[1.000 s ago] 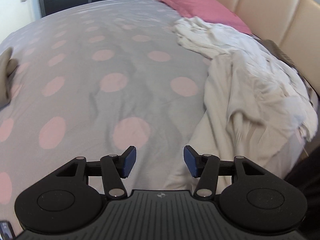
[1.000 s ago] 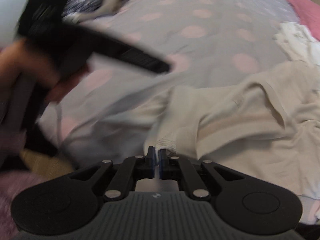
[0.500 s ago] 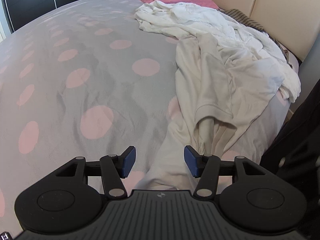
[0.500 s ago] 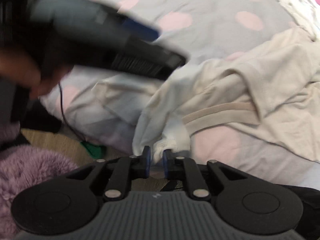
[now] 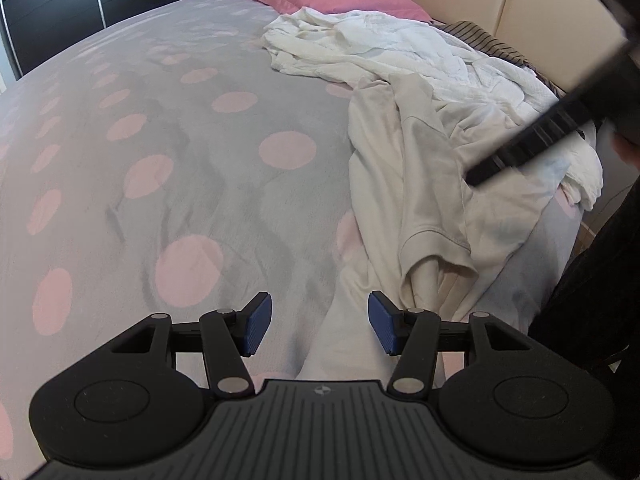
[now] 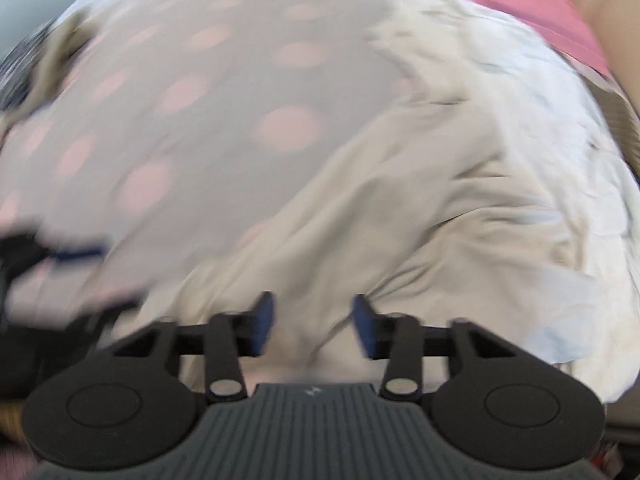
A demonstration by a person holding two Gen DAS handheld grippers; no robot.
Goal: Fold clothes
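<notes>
Left claw [image 5: 316, 328] jaws apart, nothing clamped, hovering over cream shirt [image 5: 416, 200] at lower centre of frame. Shirt sprawls across right side of spotted bed [image 5: 180, 160], against white laundry heap [image 5: 400, 52]. Right claw [image 6: 314, 326] jaws opening above shirt; frame blurred.

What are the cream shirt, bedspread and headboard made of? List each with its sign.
Cream shirt: likely cotton knit, matte; soft folds, stitched hem.
Bedspread: looks like soft woven or fleecy fabric, matte; shallow creases.
Headboard: probably leather or faux leather; smooth padded panels, slight sheen.
</notes>
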